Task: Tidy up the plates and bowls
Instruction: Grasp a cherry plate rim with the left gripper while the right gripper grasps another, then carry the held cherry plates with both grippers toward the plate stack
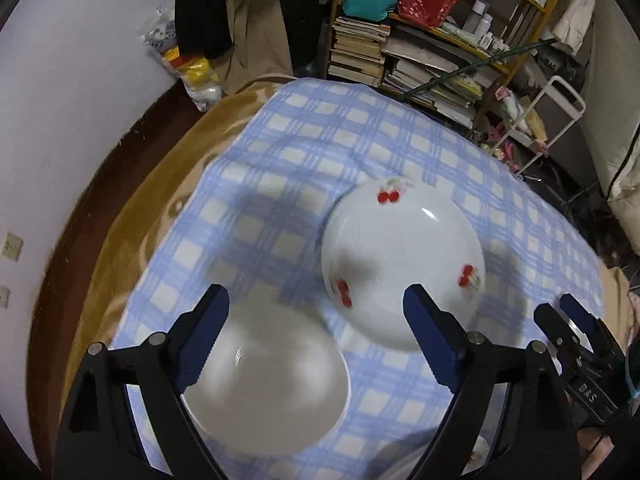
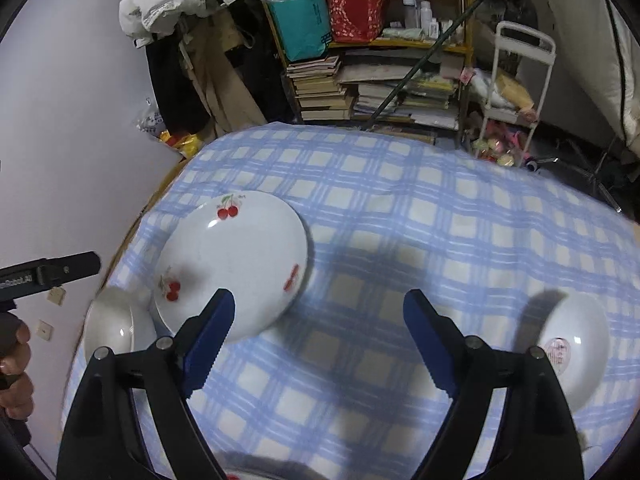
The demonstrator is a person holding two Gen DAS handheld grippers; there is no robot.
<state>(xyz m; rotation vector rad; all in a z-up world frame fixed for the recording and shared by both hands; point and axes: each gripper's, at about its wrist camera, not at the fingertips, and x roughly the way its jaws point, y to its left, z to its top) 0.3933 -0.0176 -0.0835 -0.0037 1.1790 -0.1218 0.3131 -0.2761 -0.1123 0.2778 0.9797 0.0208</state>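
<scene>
A white cherry-print plate (image 1: 400,260) lies on the blue checked tablecloth (image 1: 340,140); it also shows in the right wrist view (image 2: 236,256). A plain white bowl (image 1: 264,384) sits left of it, just under my left gripper (image 1: 316,300), which is open and empty above both. The same bowl shows in the right wrist view (image 2: 116,324). My right gripper (image 2: 320,304) is open and empty over bare cloth, right of the plate. A second white bowl (image 2: 576,344) with a pink sticker sits at the far right. The right gripper's fingers (image 1: 576,312) show in the left view.
A cluttered bookshelf (image 2: 372,80) and a white cart (image 2: 516,88) stand beyond the table's far edge. A white wall (image 1: 60,120) is on the left. The tan blanket (image 1: 132,208) hangs at the table's left edge. A hand (image 2: 14,360) holds the left gripper.
</scene>
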